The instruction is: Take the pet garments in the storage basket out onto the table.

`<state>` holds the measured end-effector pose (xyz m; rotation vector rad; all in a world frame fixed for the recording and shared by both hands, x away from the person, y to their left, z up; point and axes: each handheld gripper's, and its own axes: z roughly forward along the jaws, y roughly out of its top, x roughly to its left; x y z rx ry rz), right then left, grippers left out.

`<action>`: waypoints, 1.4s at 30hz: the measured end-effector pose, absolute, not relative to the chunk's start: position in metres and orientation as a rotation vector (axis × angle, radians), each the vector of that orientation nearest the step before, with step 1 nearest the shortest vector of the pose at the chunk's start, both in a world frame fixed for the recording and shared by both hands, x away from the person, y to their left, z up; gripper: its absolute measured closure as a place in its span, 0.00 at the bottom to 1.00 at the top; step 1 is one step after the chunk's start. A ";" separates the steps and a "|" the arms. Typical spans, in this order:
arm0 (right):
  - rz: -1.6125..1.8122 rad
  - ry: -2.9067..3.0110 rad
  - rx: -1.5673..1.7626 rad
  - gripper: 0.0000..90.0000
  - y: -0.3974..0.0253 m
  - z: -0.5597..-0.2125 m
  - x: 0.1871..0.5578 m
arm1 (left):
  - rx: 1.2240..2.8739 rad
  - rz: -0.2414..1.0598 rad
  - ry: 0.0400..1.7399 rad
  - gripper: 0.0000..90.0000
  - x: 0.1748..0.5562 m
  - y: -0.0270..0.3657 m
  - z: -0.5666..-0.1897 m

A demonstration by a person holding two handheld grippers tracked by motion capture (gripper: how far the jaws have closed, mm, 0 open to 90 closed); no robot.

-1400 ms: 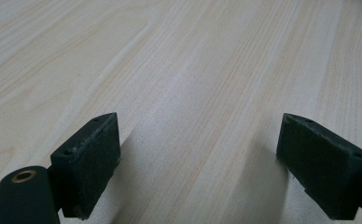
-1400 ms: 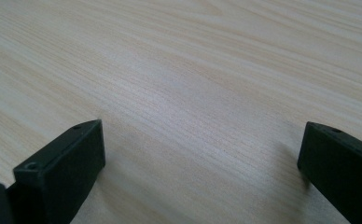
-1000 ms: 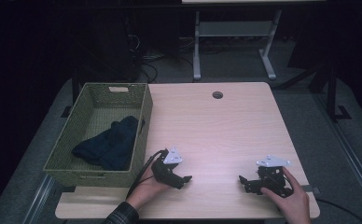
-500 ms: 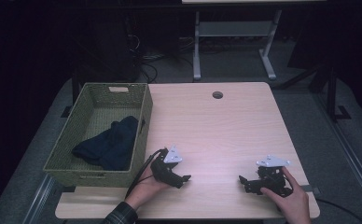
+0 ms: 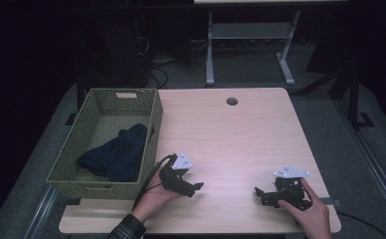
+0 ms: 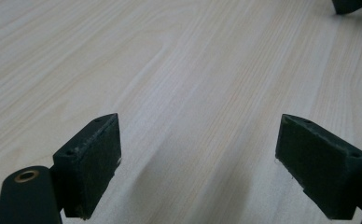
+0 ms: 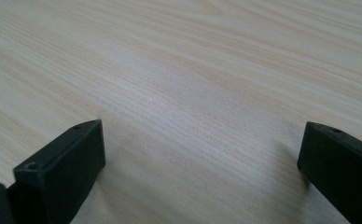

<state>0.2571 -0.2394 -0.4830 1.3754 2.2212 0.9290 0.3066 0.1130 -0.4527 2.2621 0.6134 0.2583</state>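
I have both grippers low over the table (image 5: 241,134), jaws spread wide, empty: left gripper (image 5: 193,188) near the basket (image 5: 153,119), right gripper (image 5: 261,194) well apart. Farther off, left of my left gripper, the cloth (image 5: 115,155) lies in the basket; soft, light, limp, I judge. Pinch a raised fold

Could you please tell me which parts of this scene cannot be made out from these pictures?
- Dark blue cloth in the green woven basket, high view: too dark to tell what garment or how many pieces.
- Floor behind the light wooden table, high view: lost in shadow.
- Left gripper and right gripper, gripper views: bodies cut off by the bottom edge.
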 end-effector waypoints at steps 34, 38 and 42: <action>0.928 2.223 1.376 0.00 -0.240 -0.483 0.257 | 2.246 0.293 0.567 0.15 0.306 0.113 -0.412; 0.928 2.222 1.376 0.00 -0.239 -0.483 0.257 | 2.240 0.295 0.569 0.15 0.307 0.114 -0.407; 0.928 2.222 1.376 0.00 -0.239 -0.483 0.257 | 2.234 0.287 0.579 0.16 0.307 0.114 -0.399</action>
